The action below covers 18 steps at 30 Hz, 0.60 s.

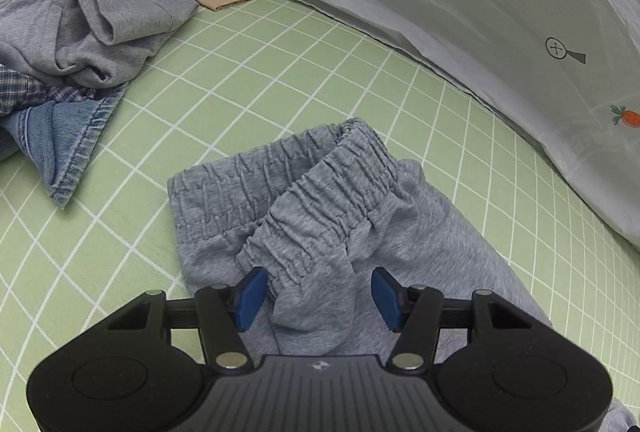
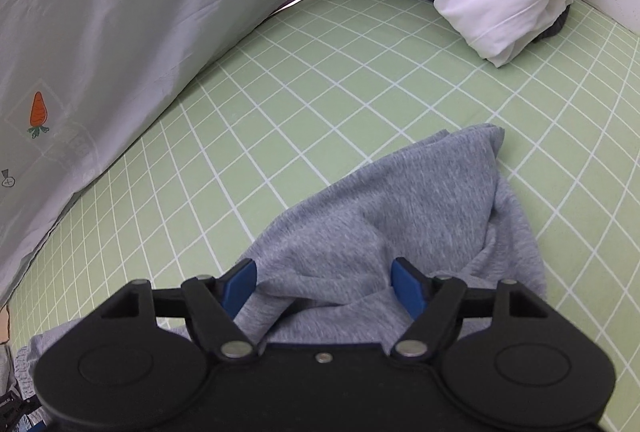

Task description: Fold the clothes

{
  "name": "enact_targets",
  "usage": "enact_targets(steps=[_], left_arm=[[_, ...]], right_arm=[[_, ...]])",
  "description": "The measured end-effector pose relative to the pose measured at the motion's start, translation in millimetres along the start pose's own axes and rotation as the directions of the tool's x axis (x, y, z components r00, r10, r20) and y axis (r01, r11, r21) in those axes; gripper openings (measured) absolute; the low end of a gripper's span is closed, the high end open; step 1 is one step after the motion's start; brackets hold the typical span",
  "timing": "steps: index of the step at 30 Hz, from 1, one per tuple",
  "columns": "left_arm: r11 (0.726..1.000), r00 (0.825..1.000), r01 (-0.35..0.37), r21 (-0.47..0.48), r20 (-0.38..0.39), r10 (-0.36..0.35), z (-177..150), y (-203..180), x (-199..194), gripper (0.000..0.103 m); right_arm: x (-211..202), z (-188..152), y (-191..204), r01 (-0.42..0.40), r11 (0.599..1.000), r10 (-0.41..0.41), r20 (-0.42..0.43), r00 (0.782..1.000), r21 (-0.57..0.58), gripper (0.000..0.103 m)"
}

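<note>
Two tongs — left tongs [image 1: 314,296] and right tongs [image 2: 324,286] — both spread wide over one grey sweatpants [image 1: 320,200] on the green checked bed sheet [image 1: 280,64]; one clothes pile [image 1: 80,32] lies well left of them.

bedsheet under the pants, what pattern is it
Light green bedsheet with a white grid, clearest in the right wrist view.

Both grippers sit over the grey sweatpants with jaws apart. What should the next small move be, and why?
Probably close the left gripper on the bunched elastic waistband: its jaws stand open with a fold of the grey sweatpants between the pads. The right gripper is likewise open over the other end, so nothing is held yet.
</note>
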State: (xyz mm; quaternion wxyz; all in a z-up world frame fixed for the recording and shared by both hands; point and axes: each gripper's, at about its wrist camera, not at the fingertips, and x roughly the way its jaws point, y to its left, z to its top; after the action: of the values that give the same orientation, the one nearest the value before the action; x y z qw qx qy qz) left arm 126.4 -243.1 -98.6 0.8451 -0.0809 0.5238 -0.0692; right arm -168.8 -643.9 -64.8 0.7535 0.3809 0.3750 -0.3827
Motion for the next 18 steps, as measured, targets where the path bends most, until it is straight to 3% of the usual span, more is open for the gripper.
enact_targets(steps=[1, 2, 5, 6, 10, 14, 18], left_arm=[[1.0, 1.0, 0.0, 0.002, 0.004, 0.0, -3, 3, -2, 0.026], [1.0, 1.0, -0.001, 0.003, 0.009, 0.001, -5, 6, -5, 0.021], [1.0, 1.0, -0.002, 0.008, 0.022, 0.002, -13, 16, -12, 0.006], [1.0, 1.0, -0.002, 0.01, 0.027, 0.002, -15, 19, -14, 0.005], [1.0, 0.999, -0.004, 0.016, 0.045, 0.004, -25, 32, -23, 0.005], [1.0, 0.998, -0.022, 0.002, 0.052, 0.022, -46, 52, -41, 0.005], [0.996, 0.998, -0.053, -0.073, 0.031, 0.055, -86, 82, -70, 0.005]], right_arm=[[1, 0, 1, -0.006, 1.0, 0.006, -0.006, 1.0, -0.002, 0.072], [2, 0, 2, -0.014, 1.0, 0.014, -0.012, 1.0, -0.007, 0.071], [9, 0, 3, -0.037, 0.999, 0.035, -0.039, 0.999, -0.035, 0.048], [10, 0, -1, -0.051, 0.998, 0.05, -0.044, 0.998, -0.021, 0.037], [5, -6, -17, -0.105, 0.994, 0.105, -0.025, 0.994, 0.014, 0.022], [-15, -19, -27, -0.124, 0.991, 0.124, -0.007, 0.992, -0.039, 0.018], [-35, -33, -32, -0.121, 0.986, 0.12, -0.013, 0.993, -0.113, 0.018]])
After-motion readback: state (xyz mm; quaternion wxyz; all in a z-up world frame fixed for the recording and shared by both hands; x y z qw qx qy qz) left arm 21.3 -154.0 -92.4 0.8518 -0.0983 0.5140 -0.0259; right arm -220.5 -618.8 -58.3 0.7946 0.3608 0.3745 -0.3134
